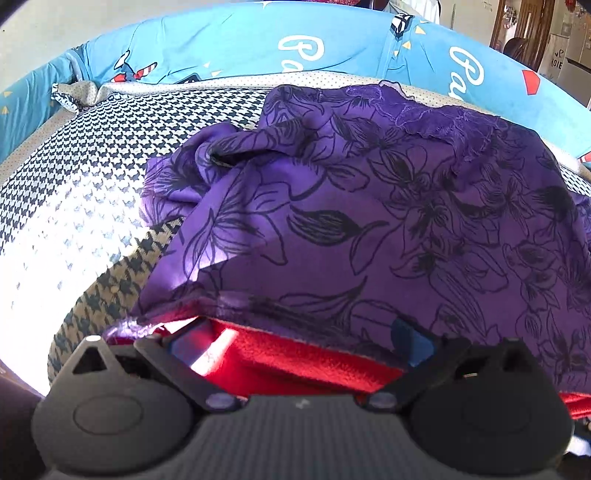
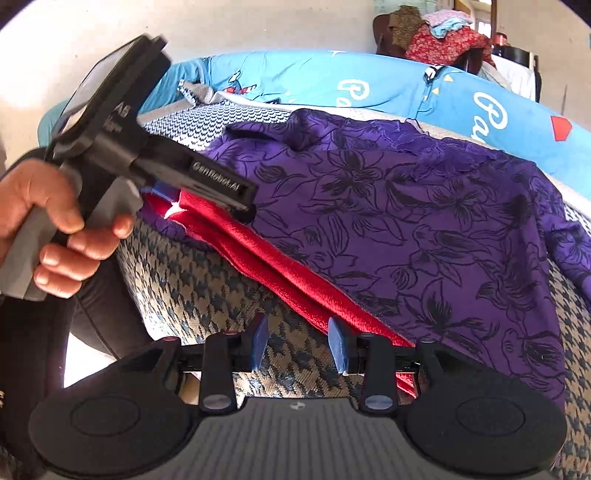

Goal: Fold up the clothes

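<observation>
A purple garment with black flower print lies spread over the houndstooth bed cover. A red cloth lies under its near hem. My left gripper is open wide at that hem, the red cloth between its blue pads and the purple edge draped over their tips. In the right wrist view a hand holds the left gripper at the left corner of the purple garment. My right gripper stands open over the houndstooth cover, nothing between its fingers, beside the red cloth.
A blue printed cushion or bumper runs along the far side of the bed. A heap of other clothes sits on a chair at the back right. The person's hand and dark sleeve fill the left edge.
</observation>
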